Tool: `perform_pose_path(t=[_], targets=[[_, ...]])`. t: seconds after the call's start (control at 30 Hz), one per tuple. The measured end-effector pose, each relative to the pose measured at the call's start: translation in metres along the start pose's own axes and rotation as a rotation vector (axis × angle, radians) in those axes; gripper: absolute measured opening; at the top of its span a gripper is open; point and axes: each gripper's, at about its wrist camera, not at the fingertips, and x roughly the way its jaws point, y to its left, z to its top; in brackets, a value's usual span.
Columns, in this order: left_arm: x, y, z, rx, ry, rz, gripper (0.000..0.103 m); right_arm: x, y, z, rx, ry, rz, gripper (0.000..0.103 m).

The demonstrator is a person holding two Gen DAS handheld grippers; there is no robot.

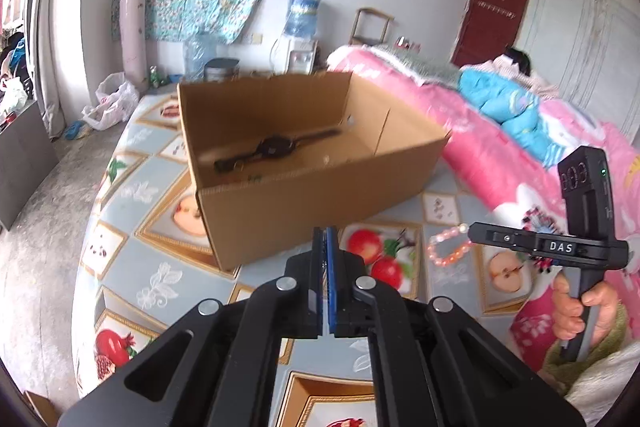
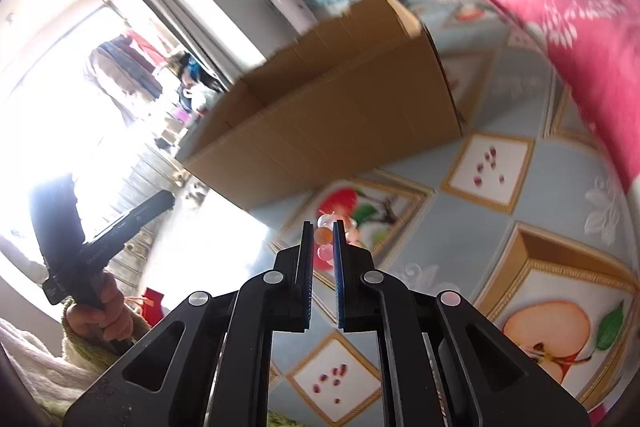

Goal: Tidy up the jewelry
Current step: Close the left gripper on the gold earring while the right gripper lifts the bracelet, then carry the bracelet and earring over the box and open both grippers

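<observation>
An open cardboard box (image 1: 320,183) stands on the fruit-print sheet, with a black wristwatch (image 1: 276,146) lying flat inside it. In the left wrist view my left gripper (image 1: 325,231) hangs just before the box's near wall, shut, with nothing between its blue pads. To its right, my right gripper (image 1: 474,231) carries a pink bead bracelet (image 1: 447,247) that dangles from its tip. In the right wrist view the right gripper (image 2: 322,231) is shut on the bracelet (image 2: 325,241), above the sheet and short of the box (image 2: 340,107). The left gripper (image 2: 168,201) shows at the far left.
A pink quilt (image 1: 492,155) with a blue bundle lies to the right of the box. The sheet (image 1: 132,227) ends at the left, with bare floor, plastic bags and a water dispenser (image 1: 302,27) beyond. A hand (image 1: 580,307) grips the right tool's handle.
</observation>
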Motion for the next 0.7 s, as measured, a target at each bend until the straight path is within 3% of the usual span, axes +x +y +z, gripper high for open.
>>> perform_pose_path(t=[0.17,0.33,0.5,0.7], targets=[[-0.021,-0.002,0.035,0.032,-0.124,-0.016,0.001,-0.021,0.027,0.032,-0.079,-0.111,0.038,0.007],[-0.012,0.002,0.073,0.035,-0.167,-0.057,0.001,-0.031,0.050,0.074,-0.174,-0.200,0.087,0.007],[0.035,0.028,0.104,-0.044,-0.024,-0.134,0.001,-0.013,0.057,0.123,-0.233,-0.209,0.089,0.007],[0.103,0.042,0.123,-0.096,0.184,-0.199,0.001,0.035,0.034,0.157,-0.235,-0.110,0.049,0.007]])
